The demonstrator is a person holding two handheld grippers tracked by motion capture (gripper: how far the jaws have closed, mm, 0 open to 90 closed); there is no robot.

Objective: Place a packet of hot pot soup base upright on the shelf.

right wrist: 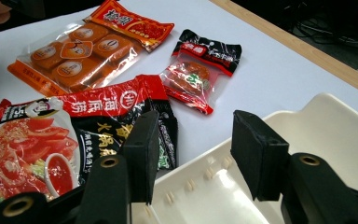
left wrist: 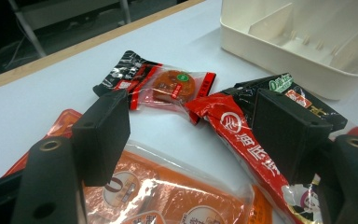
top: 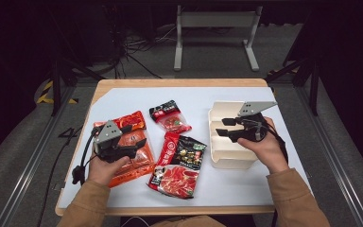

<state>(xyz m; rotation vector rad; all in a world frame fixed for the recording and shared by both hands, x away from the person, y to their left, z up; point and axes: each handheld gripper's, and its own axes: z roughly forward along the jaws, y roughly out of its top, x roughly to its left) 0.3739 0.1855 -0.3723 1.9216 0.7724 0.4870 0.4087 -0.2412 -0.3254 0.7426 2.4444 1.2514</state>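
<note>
So the left gripper [top: 139,135] is sitting low over the orange pack [top: 128,147], jaws spread wide with nothing pinched between them. In the left gripper view the orange pack [left wrist: 168,196] lies right under the jaws and runs out past the bottom edge. Straight ahead through the gap is the small pouch [left wrist: 161,85], a bit beyond the jaw tips, and the big bag [left wrist: 242,135] slides in behind the right-hand jaw, its red top edge poking into the gap. The tray [left wrist: 303,51] is further off, up past that same jaw.

The right gripper [top: 224,127] hangs over the tray [top: 227,158], jaws also open, holding nothing. In the right gripper view both jaws stand above the tray's [right wrist: 335,126] near wall; the left-hand jaw hangs out over the rim and the right-hand one is over the inside, with the rim running between them. The pads don't look like they're pressing on it. Can't say for sure if the tips touch the plastic.

Beyond the left-hand jaw there's the big bag [right wrist: 51,135], lying flat just beside the tray. The small pouch [right wrist: 196,74] is ahead of the gap, and the orange pack [right wrist: 84,46] is way out past it, well apart from the right jaws.

Everything sits on the white mat [top: 198,101].
</note>
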